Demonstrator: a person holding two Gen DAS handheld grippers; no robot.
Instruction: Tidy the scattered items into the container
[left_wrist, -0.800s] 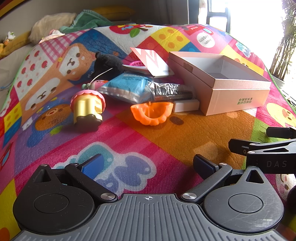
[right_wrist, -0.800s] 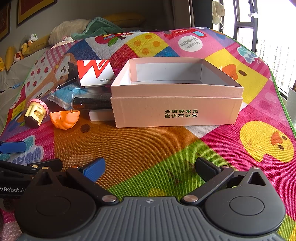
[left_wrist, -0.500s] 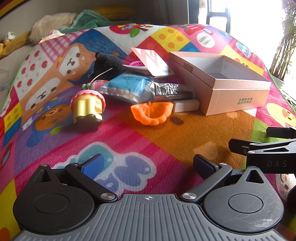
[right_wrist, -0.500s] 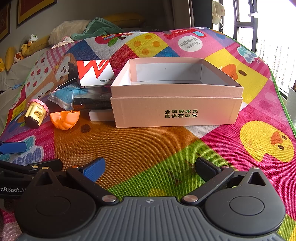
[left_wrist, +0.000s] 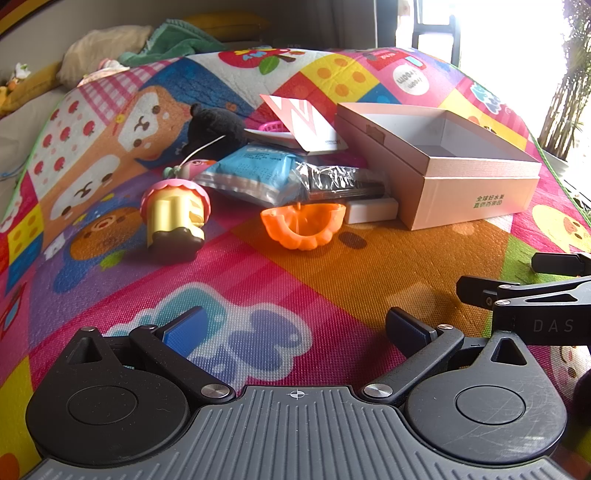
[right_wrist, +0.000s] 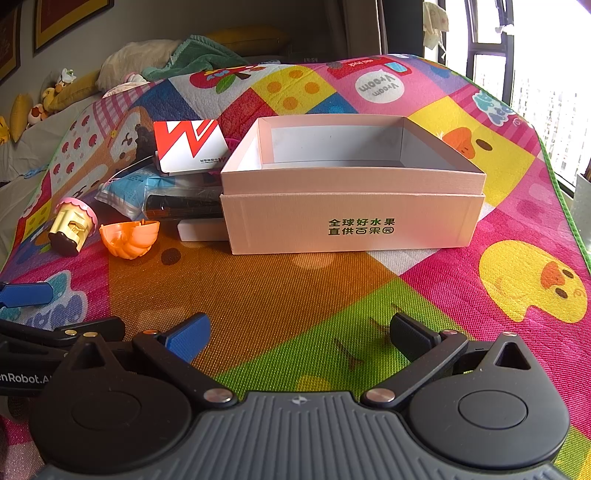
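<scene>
An open pink cardboard box (right_wrist: 351, 221) (left_wrist: 469, 192) stands on the play mat and looks empty inside. Left of it lie scattered items: an orange pumpkin-shaped shell (left_wrist: 303, 225) (right_wrist: 129, 238), a pink-and-yellow toy (left_wrist: 175, 214) (right_wrist: 72, 225), a blue packet (left_wrist: 255, 173), a dark wrapped pack (left_wrist: 343, 181), a white block (left_wrist: 371, 210), a red-and-white card (right_wrist: 190, 146) and a black plush (left_wrist: 214, 129). My left gripper (left_wrist: 295, 328) is open and empty, low over the mat, short of the items. My right gripper (right_wrist: 299, 332) is open and empty in front of the box.
The colourful play mat (right_wrist: 295, 288) covers the surface. Pillows, a green cloth (right_wrist: 195, 55) and soft toys lie at the back left. A window is at the right. The right gripper's side shows in the left wrist view (left_wrist: 535, 302).
</scene>
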